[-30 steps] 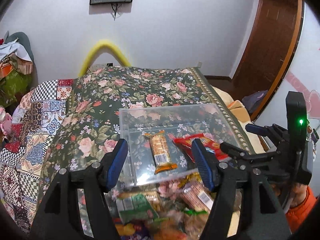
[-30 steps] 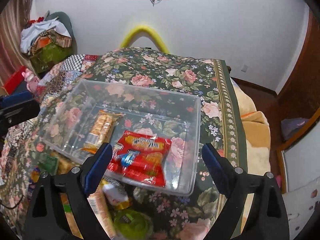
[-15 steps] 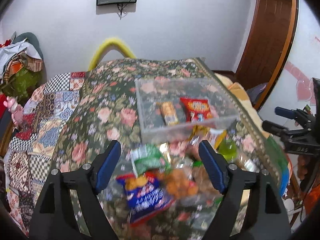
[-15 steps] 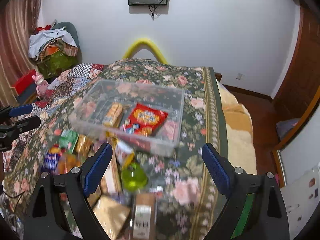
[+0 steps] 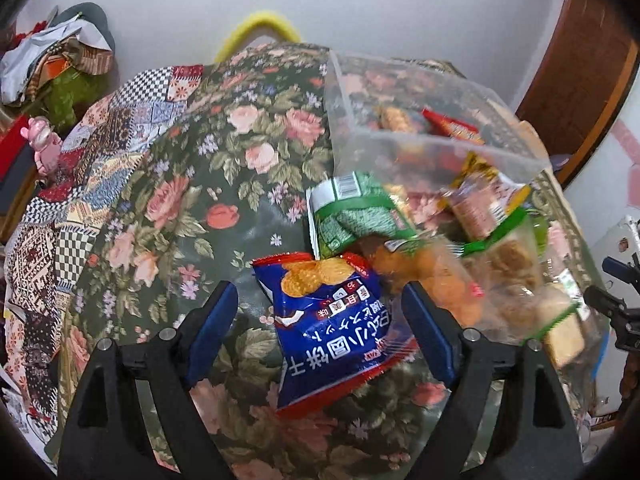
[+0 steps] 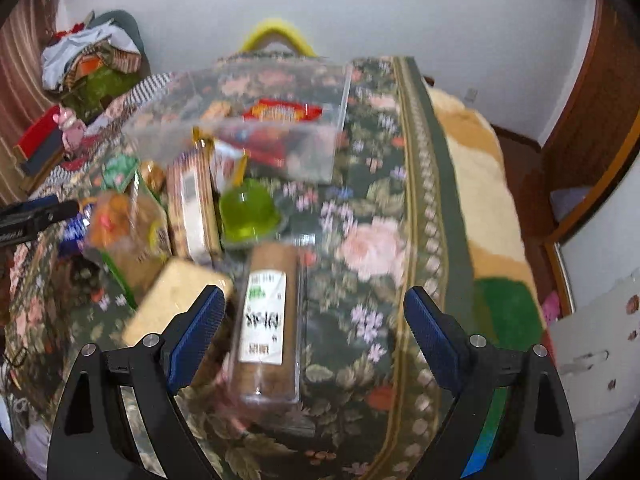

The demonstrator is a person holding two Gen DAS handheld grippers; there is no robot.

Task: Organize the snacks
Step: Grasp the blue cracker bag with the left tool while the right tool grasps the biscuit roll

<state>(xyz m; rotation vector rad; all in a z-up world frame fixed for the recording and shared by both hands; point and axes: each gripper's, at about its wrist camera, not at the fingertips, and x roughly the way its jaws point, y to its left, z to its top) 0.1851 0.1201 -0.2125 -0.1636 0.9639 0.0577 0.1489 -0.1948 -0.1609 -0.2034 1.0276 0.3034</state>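
Observation:
A clear plastic box (image 5: 436, 148) (image 6: 256, 124) stands on the floral cloth with a biscuit pack and a red packet (image 6: 282, 112) inside. In front of it lies a heap of loose snacks. My left gripper (image 5: 320, 328) hangs over a blue chip bag (image 5: 336, 324), its jaws still opening, the bag lying between them untouched. A green packet (image 5: 352, 216) and clear bags of orange snacks (image 5: 436, 280) lie beside it. My right gripper (image 6: 314, 328) is open above a brown cracker roll (image 6: 266, 320), with a green jelly cup (image 6: 250, 214) just beyond.
The floral cloth (image 5: 208, 184) covers a table whose right edge (image 6: 436, 216) drops to a beige blanket. A patchwork cloth (image 5: 60, 216) lies at the left. Piled clothes (image 6: 88, 56) sit at the back left and a wooden door (image 5: 580, 64) at the right.
Both grippers pulled back from over the box and dropped toward the loose snacks in front of it. The left jaws spread wider. The right jaws kept their width.

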